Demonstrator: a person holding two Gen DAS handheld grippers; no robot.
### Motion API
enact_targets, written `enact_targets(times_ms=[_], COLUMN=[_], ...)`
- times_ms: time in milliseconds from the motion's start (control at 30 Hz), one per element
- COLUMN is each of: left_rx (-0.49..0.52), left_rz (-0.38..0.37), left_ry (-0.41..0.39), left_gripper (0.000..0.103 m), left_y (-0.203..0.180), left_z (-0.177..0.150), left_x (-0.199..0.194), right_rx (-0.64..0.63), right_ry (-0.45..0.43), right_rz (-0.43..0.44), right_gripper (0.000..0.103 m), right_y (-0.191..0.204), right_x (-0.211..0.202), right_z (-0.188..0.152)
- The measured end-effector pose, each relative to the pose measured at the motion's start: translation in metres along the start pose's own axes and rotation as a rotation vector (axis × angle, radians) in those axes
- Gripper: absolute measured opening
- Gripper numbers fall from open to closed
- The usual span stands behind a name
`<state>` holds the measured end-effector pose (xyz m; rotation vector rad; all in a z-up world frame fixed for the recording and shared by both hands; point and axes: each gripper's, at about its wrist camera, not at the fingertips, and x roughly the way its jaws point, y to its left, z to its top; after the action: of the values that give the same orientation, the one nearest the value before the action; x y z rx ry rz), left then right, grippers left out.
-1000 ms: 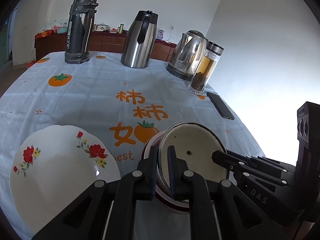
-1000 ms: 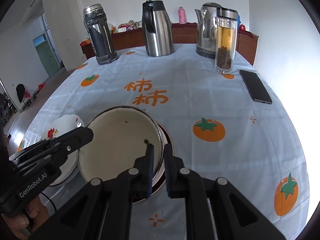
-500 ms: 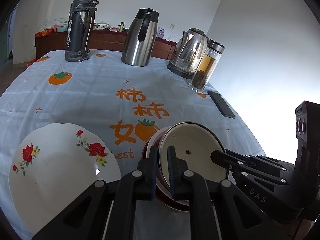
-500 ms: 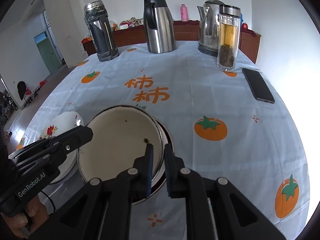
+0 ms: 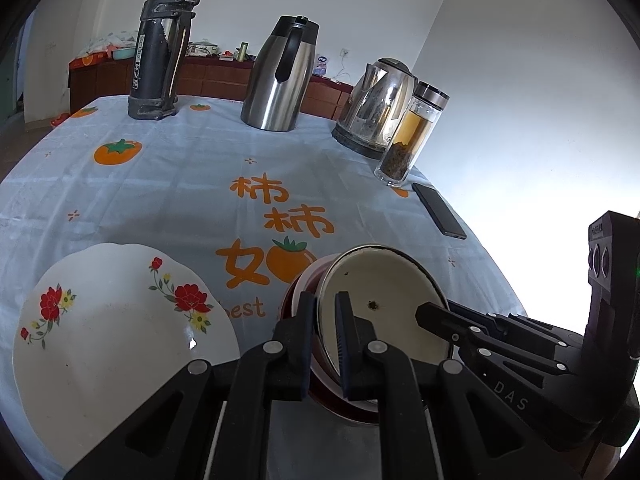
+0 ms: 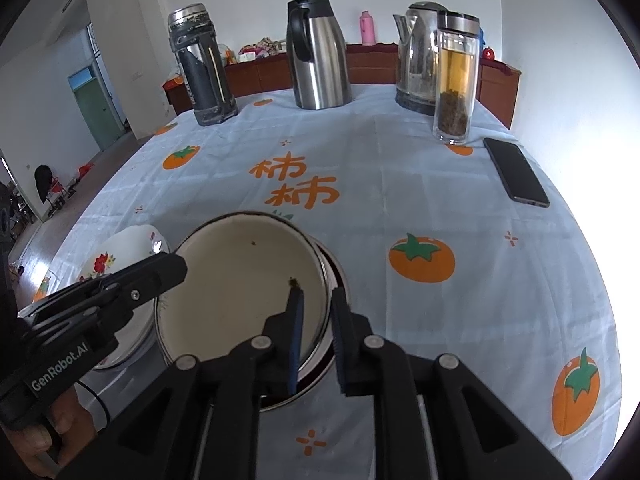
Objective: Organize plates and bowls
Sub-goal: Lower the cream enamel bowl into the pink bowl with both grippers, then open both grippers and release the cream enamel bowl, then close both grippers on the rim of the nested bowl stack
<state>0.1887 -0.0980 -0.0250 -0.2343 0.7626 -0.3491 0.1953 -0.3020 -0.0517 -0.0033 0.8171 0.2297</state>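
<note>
- Right hand-held gripper [image 6: 316, 328] is opening its jaws, letting go of the cream bowl [image 6: 240, 292] rim.
- Left hand-held gripper [image 5: 322, 340] pinches the near rim.
- Bowl now sits in the red bowl [image 5: 298, 292]; stacking looks done.

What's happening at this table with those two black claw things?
A person is holding a claw in each hand and tidying the dishes. Both claws sit on the rim of a cream enamel bowl that is nested in a red bowl. The left claw is pinched shut on the bowl's rim, while the right claw is opening, its pads straddling the opposite rim. A flowered plate lies beside the bowls on the persimmon-print tablecloth.
</note>
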Motion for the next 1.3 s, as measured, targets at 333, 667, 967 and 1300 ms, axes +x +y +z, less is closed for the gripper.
enact_targets(times_ms=[333,667,967,1300], left_rx=[-0.005,0.033,0.017,0.015], left_rz=[-0.019,-0.015,-0.005,0.009], left_ry=[0.000,-0.069,-0.050,-0.004], left_gripper=[0.018,0.049,0.049,0.049], left_y=[0.001,-0.005,0.000,0.001], left_z=[0.000,0.001,0.000,-0.004], left_x=[-0.001,-0.011,-0.006,0.003], right_rx=[-0.004,-0.054,-0.037,0.048], right_ry=[-0.020,-0.091,-0.110,-0.142], right_rz=[-0.008,-0.028,-0.016,-0.047], right_gripper=[0.017,0.044,0.049,0.049], right_y=[0.000,0.009,0.004,-0.018], right_x=[0.000,-0.014,-0.016,-0.018], right_z=[-0.001,0.000,-0.004,-0.012])
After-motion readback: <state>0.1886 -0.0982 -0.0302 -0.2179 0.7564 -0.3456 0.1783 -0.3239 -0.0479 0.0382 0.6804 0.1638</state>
